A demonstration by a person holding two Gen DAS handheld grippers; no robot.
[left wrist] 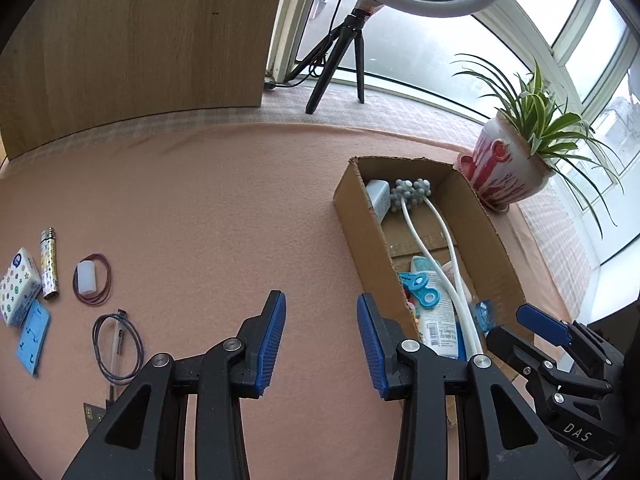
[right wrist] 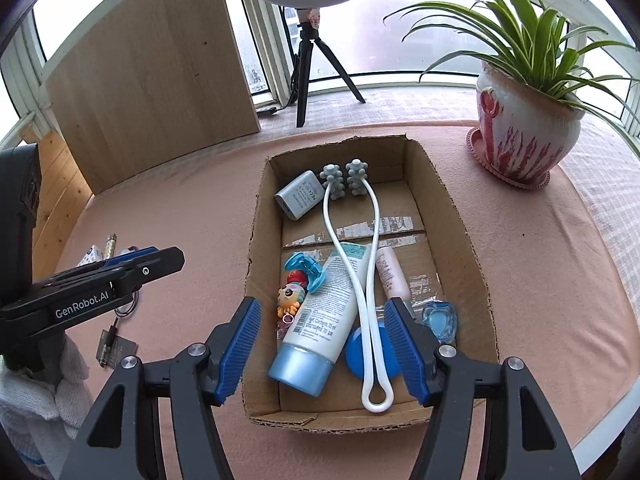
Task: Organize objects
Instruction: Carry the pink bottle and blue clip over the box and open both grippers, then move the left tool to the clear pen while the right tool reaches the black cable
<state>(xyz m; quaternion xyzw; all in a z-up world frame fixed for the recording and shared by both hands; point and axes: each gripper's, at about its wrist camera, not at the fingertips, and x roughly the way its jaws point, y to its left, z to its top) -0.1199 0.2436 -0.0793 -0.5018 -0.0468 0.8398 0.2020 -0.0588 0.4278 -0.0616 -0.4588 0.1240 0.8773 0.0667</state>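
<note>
Above the cardboard box point(right wrist: 460, 216), the right claw point(right wrist: 324, 344) hung wide and empty, the left claw point(left wrist: 322, 344) likewise; next, fetching leftovers at nine o'clock.

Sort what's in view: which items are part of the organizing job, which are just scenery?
Job:
- cardboard box, holding massager, lotion tube, charger, blue clip
- loose on the cloth: patterned box, lighter, rubber band, cable, blue card

Scenery:
- potted plant
- ring light tripod
- wooden board
</note>
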